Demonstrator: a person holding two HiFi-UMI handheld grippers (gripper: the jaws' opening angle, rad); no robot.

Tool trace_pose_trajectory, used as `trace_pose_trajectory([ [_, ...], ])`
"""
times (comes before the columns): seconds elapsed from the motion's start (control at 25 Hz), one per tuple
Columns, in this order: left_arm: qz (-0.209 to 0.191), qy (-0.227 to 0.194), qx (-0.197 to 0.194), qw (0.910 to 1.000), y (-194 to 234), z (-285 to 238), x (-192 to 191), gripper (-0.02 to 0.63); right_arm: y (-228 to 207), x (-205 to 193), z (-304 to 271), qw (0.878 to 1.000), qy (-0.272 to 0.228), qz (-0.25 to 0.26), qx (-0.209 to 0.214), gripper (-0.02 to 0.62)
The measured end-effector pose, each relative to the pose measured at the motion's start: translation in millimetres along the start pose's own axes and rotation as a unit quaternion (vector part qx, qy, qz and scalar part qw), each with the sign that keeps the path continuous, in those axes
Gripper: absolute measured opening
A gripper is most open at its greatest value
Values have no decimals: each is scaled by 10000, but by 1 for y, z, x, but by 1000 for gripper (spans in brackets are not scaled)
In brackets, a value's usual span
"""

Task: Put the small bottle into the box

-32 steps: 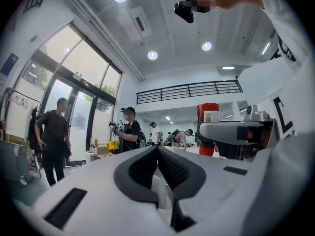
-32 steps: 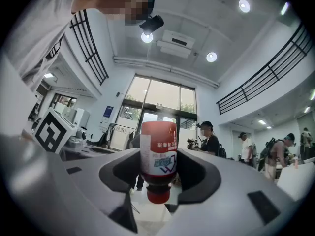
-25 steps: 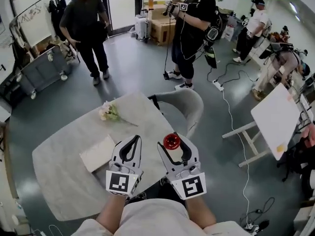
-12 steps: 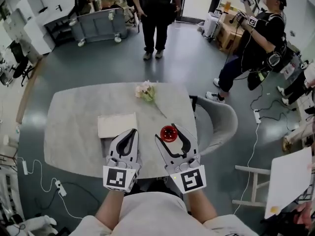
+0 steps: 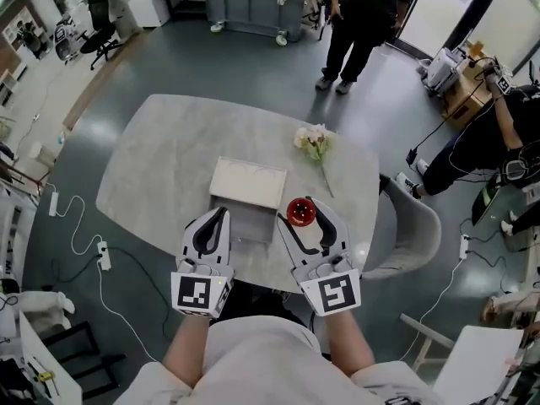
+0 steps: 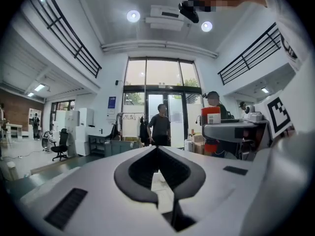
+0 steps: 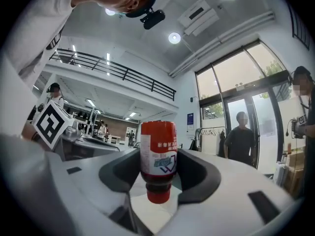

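The small red bottle (image 5: 301,212) with a white label sits between the jaws of my right gripper (image 5: 305,207), which is shut on it above the table's near edge. In the right gripper view the bottle (image 7: 158,157) points its red cap towards the camera, and both pads press its sides. The cream box (image 5: 247,184) lies on the table (image 5: 160,159) just ahead and to the left of the bottle, with a grey part (image 5: 251,224) on its near side. My left gripper (image 5: 220,215) is shut and empty, next to that grey part. Its tips (image 6: 157,149) meet.
A small bunch of pale flowers (image 5: 315,143) lies on the table beyond the bottle. A grey chair (image 5: 411,230) stands at the table's right. People stand on the floor behind (image 5: 354,24) and at the far right (image 5: 506,133). Cables (image 5: 84,234) run along the floor on the left.
The head view has swung round, so table and box now lie straight ahead. The box has come from the left of my left gripper to just in front of both. The bottle stays gripped.
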State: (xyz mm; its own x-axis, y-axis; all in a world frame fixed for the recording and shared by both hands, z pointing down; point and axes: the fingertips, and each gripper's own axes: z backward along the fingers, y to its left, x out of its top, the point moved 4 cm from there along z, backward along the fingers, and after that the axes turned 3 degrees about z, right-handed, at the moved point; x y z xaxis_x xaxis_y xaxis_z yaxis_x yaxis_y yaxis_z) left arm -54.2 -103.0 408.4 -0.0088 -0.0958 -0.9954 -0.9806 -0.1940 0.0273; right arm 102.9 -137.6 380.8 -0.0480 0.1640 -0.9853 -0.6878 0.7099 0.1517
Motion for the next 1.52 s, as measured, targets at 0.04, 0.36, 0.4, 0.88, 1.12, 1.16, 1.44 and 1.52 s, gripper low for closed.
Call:
trace_pose_trajectory([
  [0.04,-10,0,39,10000,7,3,-3,26,3,-1,-4,10000,10,17,33,233],
  [0.36,177,260,177,9993,49,12,-37,26,23,-21,-31,9982,402,359,270,233],
  [0.4,206,328,179,9991,52,13,-43,26,26,-26,-34,9973,500,442,321,233],
  [0.88,304,1016,217,9941,73,10,-113,26,62,-98,-57,9627,1956,1291,1354,233],
  [1.12,545,1439,289,9877,79,15,-157,26,81,-141,-75,9465,2544,1109,1646,233],
  [1.16,601,1495,312,9864,81,17,-162,26,85,-147,-78,9418,2622,1213,1720,233],
  [1.44,786,1807,494,9791,96,33,-194,26,106,-192,-94,9182,3110,1195,2143,233],
  [1.52,846,1899,551,9766,99,36,-204,26,112,-209,-97,9092,3277,1207,2269,233],
])
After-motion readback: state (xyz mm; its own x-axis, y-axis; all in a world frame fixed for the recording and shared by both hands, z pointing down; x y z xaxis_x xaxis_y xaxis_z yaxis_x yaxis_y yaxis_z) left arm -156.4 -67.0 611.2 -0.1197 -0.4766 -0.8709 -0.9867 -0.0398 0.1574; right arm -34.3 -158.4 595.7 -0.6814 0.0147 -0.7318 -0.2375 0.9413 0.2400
